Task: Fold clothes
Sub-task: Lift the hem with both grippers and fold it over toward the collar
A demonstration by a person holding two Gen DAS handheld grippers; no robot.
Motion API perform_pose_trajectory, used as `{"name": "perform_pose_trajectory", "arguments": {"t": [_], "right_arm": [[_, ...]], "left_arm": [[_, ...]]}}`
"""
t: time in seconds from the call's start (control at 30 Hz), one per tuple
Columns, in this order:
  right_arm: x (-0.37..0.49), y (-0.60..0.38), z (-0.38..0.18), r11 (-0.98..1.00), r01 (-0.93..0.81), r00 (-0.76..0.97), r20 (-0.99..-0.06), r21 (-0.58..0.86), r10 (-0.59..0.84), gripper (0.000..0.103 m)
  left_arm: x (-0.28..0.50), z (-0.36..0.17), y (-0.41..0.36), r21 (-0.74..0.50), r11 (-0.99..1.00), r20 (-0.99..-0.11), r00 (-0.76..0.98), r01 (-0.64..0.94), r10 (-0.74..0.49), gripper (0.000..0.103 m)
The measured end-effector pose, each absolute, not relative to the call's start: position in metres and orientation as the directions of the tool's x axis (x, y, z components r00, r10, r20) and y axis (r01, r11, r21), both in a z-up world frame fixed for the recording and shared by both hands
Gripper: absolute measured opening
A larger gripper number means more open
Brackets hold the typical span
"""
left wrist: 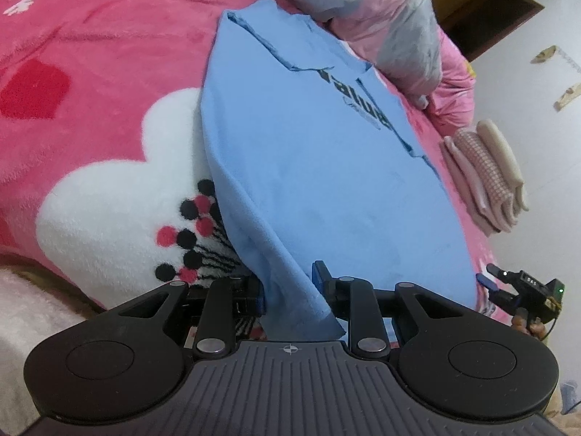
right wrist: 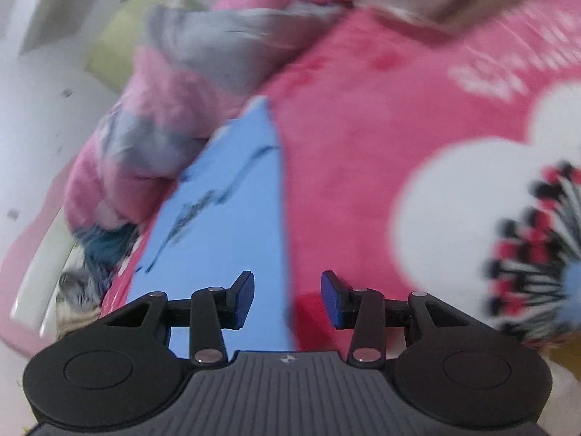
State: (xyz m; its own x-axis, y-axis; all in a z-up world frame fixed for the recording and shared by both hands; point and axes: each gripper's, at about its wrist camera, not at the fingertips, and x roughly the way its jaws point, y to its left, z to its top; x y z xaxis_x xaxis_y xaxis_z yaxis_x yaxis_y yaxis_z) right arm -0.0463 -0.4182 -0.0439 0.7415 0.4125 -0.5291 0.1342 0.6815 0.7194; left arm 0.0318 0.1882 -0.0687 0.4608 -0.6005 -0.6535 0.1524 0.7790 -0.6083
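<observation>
My left gripper [left wrist: 290,290] pinches the near hem of the blue T-shirt [left wrist: 308,145], which lies lengthwise on the pink blanket [left wrist: 90,72], already narrowed with its sides turned in. My right gripper [right wrist: 287,298] hangs apart and empty over the shirt's near edge; the crosswise fold is left, and finished clothes [left wrist: 486,174] are stacked at the bed's right edge.
</observation>
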Motion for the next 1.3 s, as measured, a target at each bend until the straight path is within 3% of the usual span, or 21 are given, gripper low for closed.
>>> {"name": "perform_pose_trajectory", "arguments": {"t": [0.2,0.5,0.57,0.63,0.97,1.3], "right_arm": [[-0.014,-0.411,-0.056,0.664,0.027,0.703,-0.486,0.747,0.519,0.041],[-0.056,-0.403,-0.062,0.653,-0.055,0.639,-0.476,0.756,0.605,0.036],[-0.048,-0.404,-0.064,0.649,-0.058,0.649,-0.466,0.758,0.601,0.027],[-0.032,-0.403,-0.068,0.653,-0.049,0.656,-0.468,0.756,0.592,0.007],[-0.062,-0.399,-0.082,0.561,0.004,0.598,-0.452,0.828,0.662,0.005],[-0.071,-0.368,-0.073,0.609,0.034,0.651,-0.480,0.792,0.588,0.002]], "left_arm": [[0.032,-0.064,0.181,-0.570,0.813,-0.698,0.454,0.117,-0.554,0.024],[0.036,-0.058,0.172,-0.528,0.840,-0.736,0.427,0.123,-0.525,0.024],[0.036,-0.057,0.169,-0.510,0.850,-0.746,0.425,0.133,-0.514,0.024],[0.037,-0.056,0.166,-0.499,0.857,-0.753,0.423,0.133,-0.504,0.024],[0.035,-0.060,0.173,-0.541,0.831,-0.725,0.430,0.127,-0.538,0.024],[0.026,-0.059,0.177,-0.572,0.813,-0.683,0.486,0.110,-0.546,0.001]]}}
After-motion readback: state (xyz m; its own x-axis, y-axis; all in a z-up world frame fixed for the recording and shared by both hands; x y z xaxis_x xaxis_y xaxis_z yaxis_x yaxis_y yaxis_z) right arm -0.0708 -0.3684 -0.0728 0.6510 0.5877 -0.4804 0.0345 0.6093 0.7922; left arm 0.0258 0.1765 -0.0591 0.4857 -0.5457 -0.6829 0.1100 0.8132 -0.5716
